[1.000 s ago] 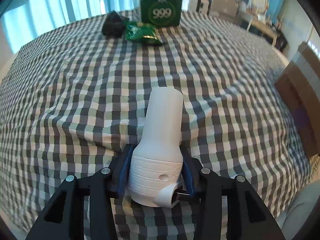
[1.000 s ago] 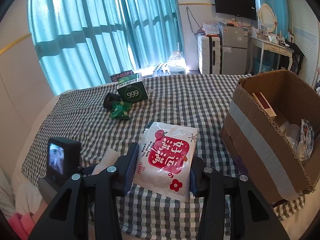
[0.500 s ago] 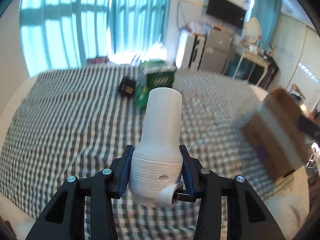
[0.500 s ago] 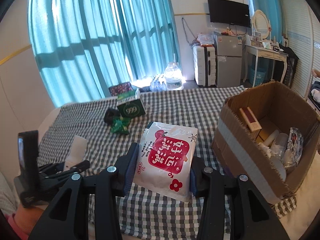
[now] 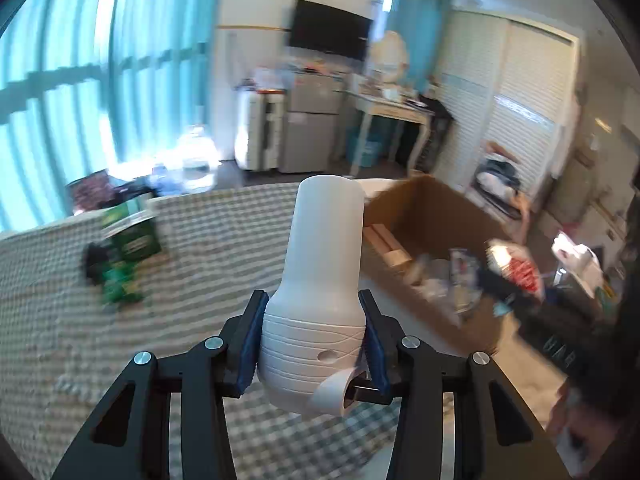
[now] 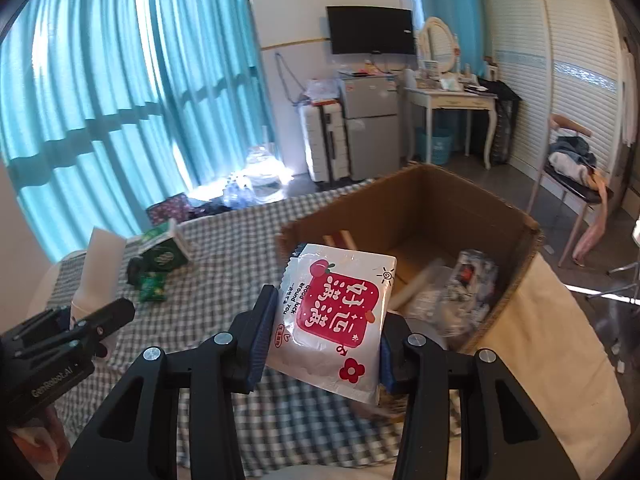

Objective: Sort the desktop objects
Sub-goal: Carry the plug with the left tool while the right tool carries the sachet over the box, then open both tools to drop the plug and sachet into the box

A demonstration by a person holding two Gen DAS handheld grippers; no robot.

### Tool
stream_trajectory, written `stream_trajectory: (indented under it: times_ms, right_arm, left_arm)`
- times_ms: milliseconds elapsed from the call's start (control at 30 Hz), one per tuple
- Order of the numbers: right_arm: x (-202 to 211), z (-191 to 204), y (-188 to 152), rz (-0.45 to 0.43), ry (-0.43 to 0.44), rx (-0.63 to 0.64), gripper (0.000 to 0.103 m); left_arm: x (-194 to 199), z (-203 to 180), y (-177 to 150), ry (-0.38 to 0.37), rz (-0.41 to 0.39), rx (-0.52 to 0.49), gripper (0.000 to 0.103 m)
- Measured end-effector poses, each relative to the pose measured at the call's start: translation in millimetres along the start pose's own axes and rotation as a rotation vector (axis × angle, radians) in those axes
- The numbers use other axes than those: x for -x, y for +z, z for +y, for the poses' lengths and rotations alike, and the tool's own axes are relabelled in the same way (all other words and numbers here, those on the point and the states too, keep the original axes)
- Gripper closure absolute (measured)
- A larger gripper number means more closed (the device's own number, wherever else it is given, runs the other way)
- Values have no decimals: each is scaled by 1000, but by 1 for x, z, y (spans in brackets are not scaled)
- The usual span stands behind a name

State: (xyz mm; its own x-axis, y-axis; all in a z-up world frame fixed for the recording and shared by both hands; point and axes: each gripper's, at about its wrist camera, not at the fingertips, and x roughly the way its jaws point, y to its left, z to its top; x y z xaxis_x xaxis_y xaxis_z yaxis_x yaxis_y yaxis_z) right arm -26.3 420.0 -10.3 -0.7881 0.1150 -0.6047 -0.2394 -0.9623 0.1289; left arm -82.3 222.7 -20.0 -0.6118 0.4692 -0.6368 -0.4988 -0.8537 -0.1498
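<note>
My left gripper [image 5: 312,340] is shut on a white plastic bottle [image 5: 320,280], held upright above the checked table, left of the open cardboard box [image 5: 424,208]. My right gripper [image 6: 324,336] is shut on a white snack packet with a red label [image 6: 336,316], held above the table at the near-left corner of the box [image 6: 516,280]. The left gripper with its bottle [image 6: 100,264] shows at the left of the right wrist view. The right gripper with its packet [image 5: 516,272] shows blurred beside the box in the left wrist view.
A green 999 box [image 6: 166,254], a green sachet [image 6: 152,286] and a small black item [image 6: 134,270] lie on the checked cloth [image 6: 224,264] at the far left. The cardboard box holds several items. A chair [image 6: 576,176] and a desk [image 6: 452,100] stand beyond.
My left gripper has lifted the bottle off the cloth and swung right toward the box. My right gripper has carried the packet up and right, closer to the box.
</note>
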Motion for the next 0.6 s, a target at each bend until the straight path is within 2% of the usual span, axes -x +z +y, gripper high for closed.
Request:
stream_trajectory:
  times_ms: [167,267,400,433,467,500,533,600]
  right_arm:
    - [-25,-42,6,27,-46,-46,60]
    - [-41,-60,11,36,-57,-60,60]
    - [-59,-79,24,31,-68,-79,58]
    - [-62,-83,27,18,-70,-85,58]
    - [-63,-88,31,-10,-75,-100,46]
    - [-63,-93,34,-38,-102,-118,38]
    - [-62,-96,36,-57,-124,-132,35]
    - [-54,-105,39,-98,-116,-164,30]
  left_arm:
    - [-46,-46,27,-79,21,-69,58]
    - [-76,-64,38,-110,43,-77,58]
    - [-112,-76,46,-94,90,-85,56]
    - [-118,-80,50,-74,90,-108,51]
    - [-122,-82,54,-52,87,-132,35]
    - [-125,-84,57,-32,86,-148,26]
    - [-126,-84,60,-10,84,-157,11]
    - [-120,-78,64,-4,58,-142,7]
